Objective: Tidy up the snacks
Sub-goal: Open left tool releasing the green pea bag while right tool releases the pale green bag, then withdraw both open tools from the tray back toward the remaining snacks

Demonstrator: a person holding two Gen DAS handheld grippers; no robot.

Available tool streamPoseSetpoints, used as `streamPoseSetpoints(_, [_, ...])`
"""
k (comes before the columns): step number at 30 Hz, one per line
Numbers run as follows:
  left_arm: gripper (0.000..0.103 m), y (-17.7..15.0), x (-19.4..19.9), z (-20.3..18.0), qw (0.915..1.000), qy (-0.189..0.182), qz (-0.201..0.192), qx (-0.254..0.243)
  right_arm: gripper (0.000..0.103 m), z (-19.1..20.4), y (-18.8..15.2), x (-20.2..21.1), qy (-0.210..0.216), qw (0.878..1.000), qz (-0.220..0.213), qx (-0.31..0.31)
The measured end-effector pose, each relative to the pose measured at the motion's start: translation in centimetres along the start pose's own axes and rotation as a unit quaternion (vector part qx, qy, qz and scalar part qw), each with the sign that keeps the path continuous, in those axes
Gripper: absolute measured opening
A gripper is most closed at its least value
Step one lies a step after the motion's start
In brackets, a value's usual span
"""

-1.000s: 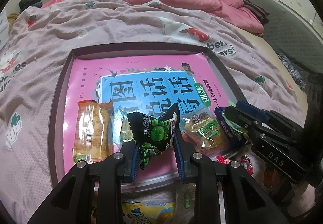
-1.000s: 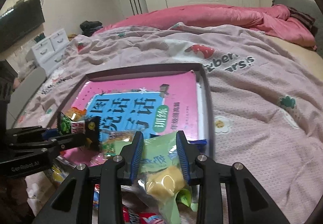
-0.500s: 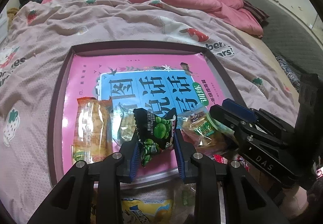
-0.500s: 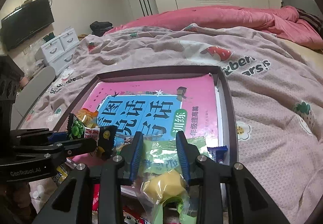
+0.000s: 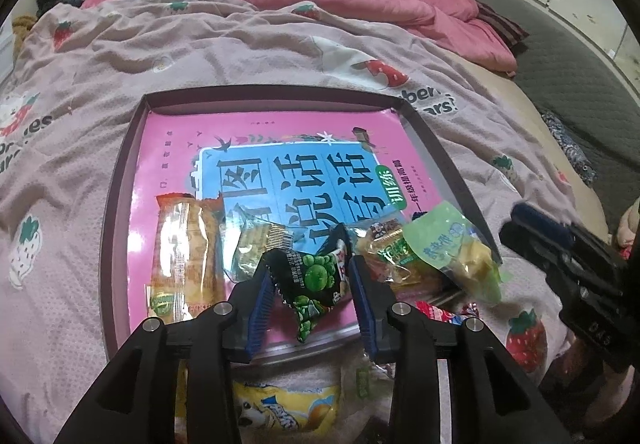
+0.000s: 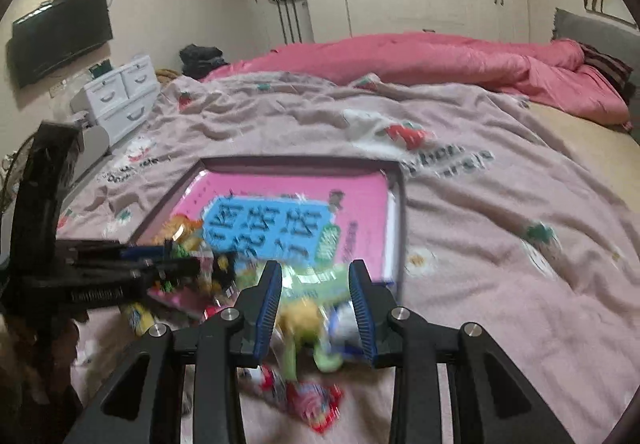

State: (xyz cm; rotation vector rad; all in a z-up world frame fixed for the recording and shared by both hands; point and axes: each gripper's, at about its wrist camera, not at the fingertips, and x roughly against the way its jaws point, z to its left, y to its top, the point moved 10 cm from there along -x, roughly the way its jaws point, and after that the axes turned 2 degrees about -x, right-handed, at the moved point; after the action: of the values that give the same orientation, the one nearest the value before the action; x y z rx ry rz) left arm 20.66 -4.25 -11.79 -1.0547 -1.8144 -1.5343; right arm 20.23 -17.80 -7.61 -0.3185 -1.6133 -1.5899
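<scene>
Black pea packet (image 5: 316,280) lies at the tray's (image 5: 120,180) near edge, between the just-widened left claw (image 5: 310,308), loose. The far tray is bare. The right claw (image 6: 316,308) is slightly open; the frame is too blurred to tell whether it grips the green bag (image 6: 320,284).

Tray (image 5: 120,180) on the bedspread (image 5: 240,56): far half, 12 o'clock, is bare book cover (image 5: 256,148), open for a gripper to pass. Near edge crowded: orange wafer pack (image 5: 186,256) at 9, clear cracker pack (image 5: 256,248) beside it, black-green pea packet (image 5: 316,276) in the middle, light green bag (image 5: 452,248) at 3 overhanging the rim. Right gripper (image 5: 560,248) blocks the 3 o'clock side. Loose snacks (image 6: 308,396) clutter the blanket at 6. Bedspread at 9 and 12 is free.
</scene>
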Motion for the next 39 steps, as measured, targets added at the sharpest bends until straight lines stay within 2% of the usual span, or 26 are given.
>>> streamPoseSetpoints(3, [0.049,-0.1,0.4,-0.4,1.0,-0.006,-0.002,-0.004,0.035,-0.5,-1.1,0.4,-0.013,1.0,0.015,0.002])
streamPoseSetpoints(11, [0.051,-0.6,1.1,-0.8,0.9999,-0.008,-0.002,-0.012,0.035,0.2,-3.7,-0.4,-0.032,0.997,0.057,0.03])
streamPoseSetpoints(22, [0.051,-0.5,1.3,-1.4,0.9997,-0.01,-0.005,-0.019,0.035,0.4,-3.0,-2.5,-0.031,0.997,0.051,0.04])
streamPoseSetpoints(25, [0.055,-0.3,1.5,-1.3,0.9997,-0.006,-0.009,-0.02,0.035,0.2,-2.7,-3.1,-0.032,0.998,0.051,0.036])
streamPoseSetpoints(30, [0.056,-0.2,2.0,-1.2,0.9997,-0.002,-0.014,-0.018,0.035,0.4,-2.8,-4.1,-0.035,0.997,0.061,0.04])
streamPoseSetpoints(35, [0.059,0.2,2.9,-1.2,0.9995,0.004,-0.024,-0.019,0.035,0.7,-2.0,-3.3,-0.027,0.998,0.039,0.038])
streamPoseSetpoints(39, [0.062,0.6,3.7,-1.4,0.9993,0.006,-0.032,-0.02,0.04,0.9,-1.1,-2.1,-0.017,0.999,0.013,0.033])
